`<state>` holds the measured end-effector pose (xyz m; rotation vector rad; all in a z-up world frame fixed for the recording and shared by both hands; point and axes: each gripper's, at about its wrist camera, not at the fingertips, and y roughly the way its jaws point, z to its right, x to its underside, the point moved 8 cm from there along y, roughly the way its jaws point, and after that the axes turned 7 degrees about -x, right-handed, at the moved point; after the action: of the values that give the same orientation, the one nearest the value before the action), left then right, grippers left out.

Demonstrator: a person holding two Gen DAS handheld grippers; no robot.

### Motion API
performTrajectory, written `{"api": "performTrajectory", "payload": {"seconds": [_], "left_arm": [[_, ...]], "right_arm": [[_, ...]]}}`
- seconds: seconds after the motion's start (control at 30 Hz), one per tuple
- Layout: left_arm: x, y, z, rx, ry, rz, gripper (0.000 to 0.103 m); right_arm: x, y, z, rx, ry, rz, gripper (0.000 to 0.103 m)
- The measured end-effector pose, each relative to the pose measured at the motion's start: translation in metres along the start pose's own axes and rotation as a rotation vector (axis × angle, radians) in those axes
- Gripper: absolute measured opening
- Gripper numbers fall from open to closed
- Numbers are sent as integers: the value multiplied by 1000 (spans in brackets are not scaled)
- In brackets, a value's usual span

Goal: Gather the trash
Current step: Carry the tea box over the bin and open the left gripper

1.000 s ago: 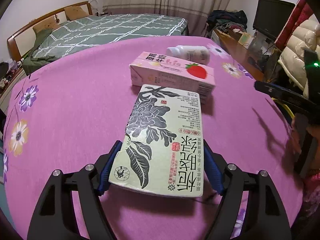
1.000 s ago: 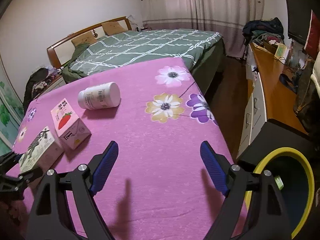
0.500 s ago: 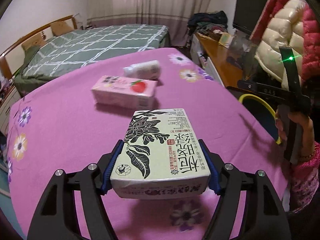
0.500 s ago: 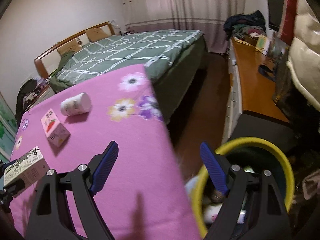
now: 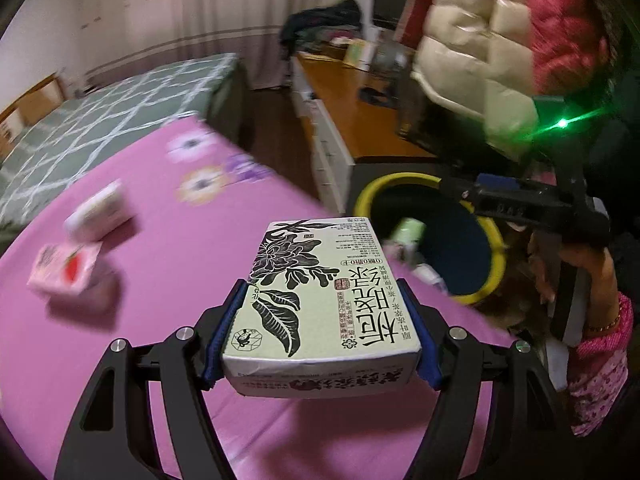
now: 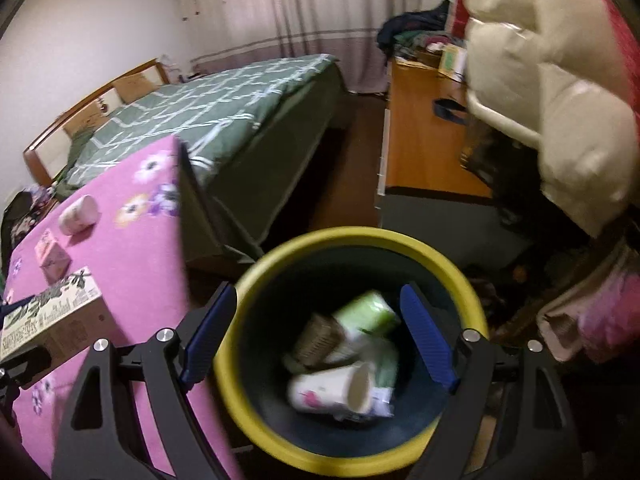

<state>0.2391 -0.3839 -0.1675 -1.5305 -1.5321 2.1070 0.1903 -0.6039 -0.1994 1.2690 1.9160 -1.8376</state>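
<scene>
**Green carton held above the pink cover, bin waiting at the edge**

The room was a bedroom: a bed with a green checked quilt (image 6: 224,116) lay at 11 o'clock in the right wrist view, striped curtains (image 6: 320,12) hung behind it at 12, and a wooden desk (image 6: 424,136) ran along at 1 o'clock. A pink flowered tablecloth (image 5: 168,288) filled the lower left of the left wrist view.

Beside the cloth's edge stood a yellow-rimmed bin (image 6: 452,264), dark inside, holding a paper cup (image 6: 332,390) and other blurred rubbish. In the left wrist view the bin (image 5: 494,240) sat at 2 o'clock.

The left gripper (image 5: 320,332) was clamped on a pale green carton (image 5: 320,300) printed with black flowers, its blue pads pressed against both long sides, the carton raised above the cloth. From the right wrist view that carton (image 6: 52,308) showed at 9 o'clock.

The right gripper (image 6: 318,334) hung over the bin's mouth with its fingers spread wide and nothing between them.

On the cloth at 9 o'clock lay a pink strawberry carton (image 5: 66,270), and just beyond it a white bottle (image 5: 98,212) on its side, both blurred.
</scene>
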Motion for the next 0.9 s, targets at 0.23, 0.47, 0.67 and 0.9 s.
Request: {"api": "performTrajectory", "payload": {"seconds": [0.23, 0.47, 0.67, 0.9], "left_arm": [[-36, 49, 70, 69, 89, -39, 71], [-57, 95, 118, 85, 114, -61, 72], [-69, 92, 102, 48, 19, -17, 91], [-51, 32, 11, -67, -95, 77, 91]], "right_arm": [[11, -20, 53, 55, 66, 9, 79], [15, -39, 82, 101, 108, 32, 79], [18, -42, 86, 101, 123, 30, 79], [12, -28, 53, 59, 80, 15, 79]]}}
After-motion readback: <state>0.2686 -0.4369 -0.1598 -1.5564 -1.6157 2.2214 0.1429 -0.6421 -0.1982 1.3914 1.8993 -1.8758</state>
